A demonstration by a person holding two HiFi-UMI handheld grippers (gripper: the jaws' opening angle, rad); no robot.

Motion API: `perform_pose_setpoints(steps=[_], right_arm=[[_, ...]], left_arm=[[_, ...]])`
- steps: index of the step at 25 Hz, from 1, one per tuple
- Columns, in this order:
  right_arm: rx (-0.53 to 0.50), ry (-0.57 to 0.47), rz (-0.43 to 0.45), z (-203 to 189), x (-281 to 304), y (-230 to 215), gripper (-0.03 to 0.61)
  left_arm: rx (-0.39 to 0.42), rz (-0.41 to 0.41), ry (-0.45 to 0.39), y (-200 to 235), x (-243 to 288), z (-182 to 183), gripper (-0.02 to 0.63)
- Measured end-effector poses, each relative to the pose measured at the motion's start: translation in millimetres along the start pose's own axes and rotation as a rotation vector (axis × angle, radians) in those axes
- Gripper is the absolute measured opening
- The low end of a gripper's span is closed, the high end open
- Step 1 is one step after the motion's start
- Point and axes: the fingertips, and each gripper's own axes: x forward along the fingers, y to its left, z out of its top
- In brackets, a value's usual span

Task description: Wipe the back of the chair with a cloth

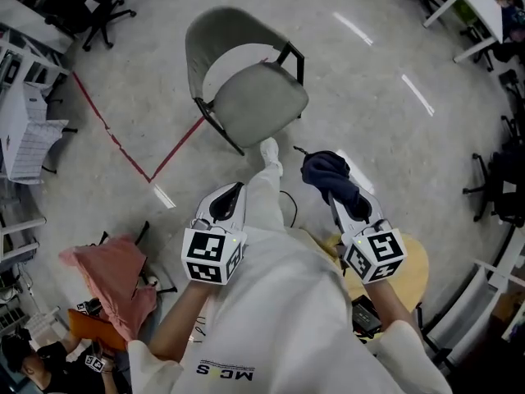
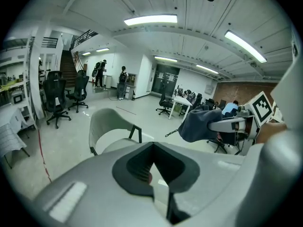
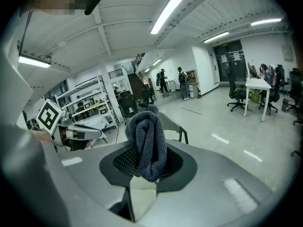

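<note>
— What is the person wearing?
— A white short-sleeved shirt (image 1: 287,302) with dark lettering.
— And holding?
— Two grey shells, the left hand-held gripper (image 1: 236,191) and the right hand-held gripper (image 1: 331,189), are carrying black-and-white marker cubes (image 1: 212,255) (image 1: 375,255).

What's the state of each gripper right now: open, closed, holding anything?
Left gripper: closed, nothing between its jaws.
Right gripper: closed on a dark blue knitted cloth.

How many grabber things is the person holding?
2. The left gripper is at the lower left of the head view, jaws together on nothing. The right gripper is beside it, shut on the cloth. None seem hidden.
</note>
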Motion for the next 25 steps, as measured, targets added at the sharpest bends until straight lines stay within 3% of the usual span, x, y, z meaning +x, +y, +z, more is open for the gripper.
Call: perform_pose_setpoints(steps=[6,13,19,25], right_arm=[[0.026,0.028,-0.024,28,49,-29,0.096],[0.045,0.074,-0.023,105,130,-95,0.095],[-0.024,0.108,0.088,173,220,-104,0.097],[-0.165,0.191,0.229,203,285,-85,0.097]], left_arm=[[0.014,-0.086,0.067,33,76,34,0.000],[-0.038,-0.108,0.068,74,175,122,0.000],[-0.108,-0.038,0.014,141,214,182,0.000],[-0.233,0.103,-0.007,206,216,188,0.000]])
